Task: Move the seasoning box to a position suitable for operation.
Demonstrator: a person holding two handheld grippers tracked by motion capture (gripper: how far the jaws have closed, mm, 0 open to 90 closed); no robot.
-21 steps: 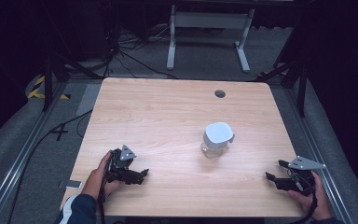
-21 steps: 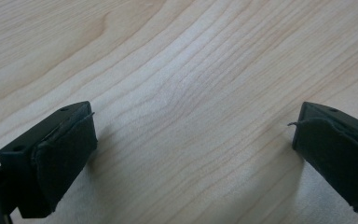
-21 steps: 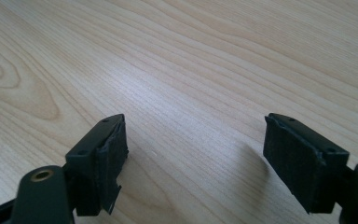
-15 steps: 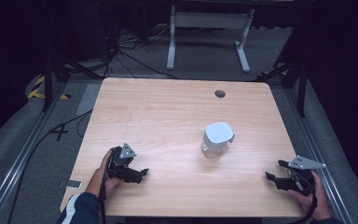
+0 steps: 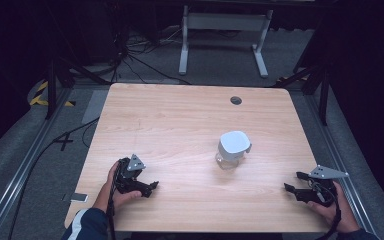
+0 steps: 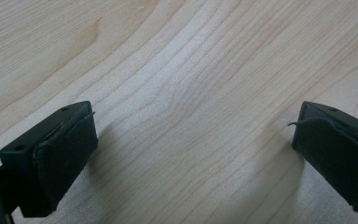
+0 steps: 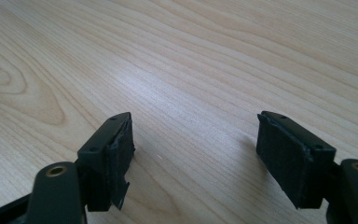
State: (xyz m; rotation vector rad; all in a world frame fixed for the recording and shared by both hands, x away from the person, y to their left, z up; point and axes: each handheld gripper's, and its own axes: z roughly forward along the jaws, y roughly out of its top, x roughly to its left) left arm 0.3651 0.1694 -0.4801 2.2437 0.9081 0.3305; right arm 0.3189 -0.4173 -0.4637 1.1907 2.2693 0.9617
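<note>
High view: your left gripper (image 5: 147, 186) and right gripper (image 5: 294, 187) rest wide open and empty; approach the lidded jar (image 5: 233, 149) slowly, jaws level.

The wooden table (image 5: 180, 130) is brightly and evenly lit from above while everything around it falls off into near-black. In both gripper views the wood grain is sharp, with soft shadows beside each jaw and a pale sheen toward 12 o'clock.
</note>
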